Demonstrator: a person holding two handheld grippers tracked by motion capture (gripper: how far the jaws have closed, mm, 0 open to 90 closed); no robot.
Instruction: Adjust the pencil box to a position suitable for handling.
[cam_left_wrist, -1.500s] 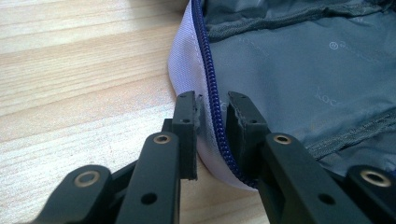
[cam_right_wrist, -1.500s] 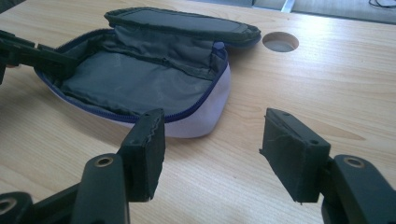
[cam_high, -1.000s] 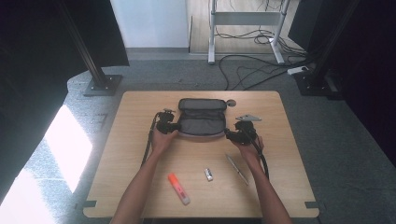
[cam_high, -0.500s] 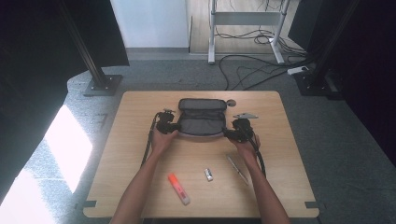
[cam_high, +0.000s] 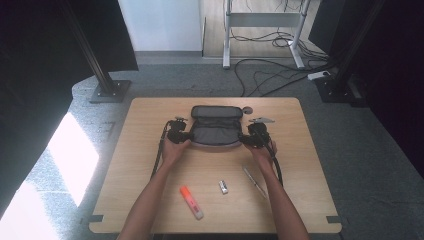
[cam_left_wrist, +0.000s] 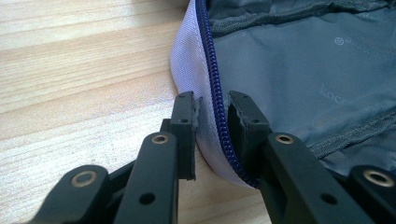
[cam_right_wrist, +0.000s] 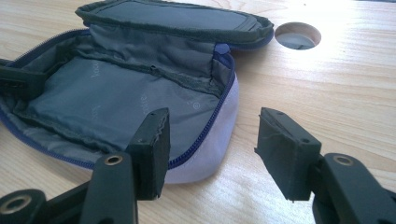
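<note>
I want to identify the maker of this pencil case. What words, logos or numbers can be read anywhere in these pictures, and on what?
"kocc": start of a faint word printed on the pencil case's grey lining, cut off by the fold.
Small circled mark with tiny lettering on the same lining: too small to read.
Orange highlighter, small silver item, pen: any print too small to read.

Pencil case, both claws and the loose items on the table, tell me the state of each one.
Pencil case: unzipped, lid folded back, nothing visible inside.
Left claw: jaws on either side of the case's zipper edge; a full pinch is not clear.
Right claw: open, jaws have just been closing, astride the case's corner, not pressing.
Orange highlighter: capped, lying flat.
Small silver item: lying flat.
Pen: lying flat.
</note>
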